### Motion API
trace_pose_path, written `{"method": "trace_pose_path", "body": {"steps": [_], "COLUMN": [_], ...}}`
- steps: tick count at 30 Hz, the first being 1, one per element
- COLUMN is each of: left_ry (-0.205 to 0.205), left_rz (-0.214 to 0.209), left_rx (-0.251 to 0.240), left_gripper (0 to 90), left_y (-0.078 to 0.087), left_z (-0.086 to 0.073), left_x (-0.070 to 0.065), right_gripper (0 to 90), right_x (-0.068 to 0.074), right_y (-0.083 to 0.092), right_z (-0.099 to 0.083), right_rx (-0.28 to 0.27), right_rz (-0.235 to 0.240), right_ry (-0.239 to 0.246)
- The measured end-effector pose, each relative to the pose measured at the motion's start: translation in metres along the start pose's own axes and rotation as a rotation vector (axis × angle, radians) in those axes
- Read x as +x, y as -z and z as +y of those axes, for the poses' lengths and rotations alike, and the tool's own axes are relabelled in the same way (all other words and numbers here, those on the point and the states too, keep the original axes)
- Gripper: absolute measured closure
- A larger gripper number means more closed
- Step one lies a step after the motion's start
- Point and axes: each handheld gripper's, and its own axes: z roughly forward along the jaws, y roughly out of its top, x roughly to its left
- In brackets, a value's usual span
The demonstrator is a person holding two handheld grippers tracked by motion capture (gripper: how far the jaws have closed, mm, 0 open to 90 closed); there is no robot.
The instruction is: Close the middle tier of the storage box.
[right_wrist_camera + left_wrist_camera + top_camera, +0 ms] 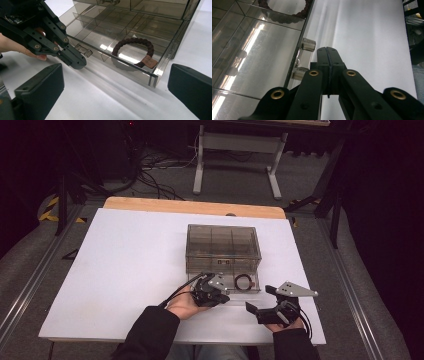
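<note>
Lying beside hand-held gripper (328,53): drawer handle (304,58)

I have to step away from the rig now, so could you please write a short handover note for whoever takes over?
Left gripper: shut, empty, tips beside the drawer handle, not on it.
Right gripper: open, empty, held off the drawer's front.
Things: clear drawer box on the white table; its bottom drawer is pulled out, with a dark braided bracelet inside.
Done: bracelet is in the drawer.
Left: probably push the drawer shut.
</note>
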Motion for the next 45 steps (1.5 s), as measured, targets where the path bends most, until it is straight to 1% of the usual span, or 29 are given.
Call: {"method": "trace_pose_path", "body": {"steps": [7,16,23,29,38,41,45], "left_ry": [0.002,0.016,0.033,0.044,0.056,0.067,0.072], "left_rz": [0.012,0.017,0.022,0.027,0.045,0.049,0.052], "left_rx": [-0.005,-0.015,-0.040,-0.051,-0.069,-0.085,-0.089], "left_gripper": [89.8,89.7,89.7,89.8,89.8,89.8,89.7], "left_y": [0.000,0.001,0.002,0.002,0.005,0.006,0.005], "left_z": [0.000,0.000,0.000,0.000,-0.001,-0.001,-0.001], "left_x": [0.001,0.003,0.006,0.008,0.011,0.012,0.013], "right_gripper": [0.9,0.9,0.9,0.9,1.0,0.9,0.9], "right_x": [0.000,0.000,0.000,0.000,0.000,0.000,0.000], "right_y": [0.000,0.000,0.000,0.000,0.000,-0.001,-0.001], "right_z": [0.000,0.000,0.000,0.000,0.000,0.000,0.000], "right_rx": [0.000,0.000,-0.001,-0.001,0.001,-0.001,-0.001], "right_rz": [0.000,0.001,0.001,0.001,0.001,0.000,0.002], "right_ry": [0.000,-0.001,0.002,0.003,-0.001,0.002,0.008]}}
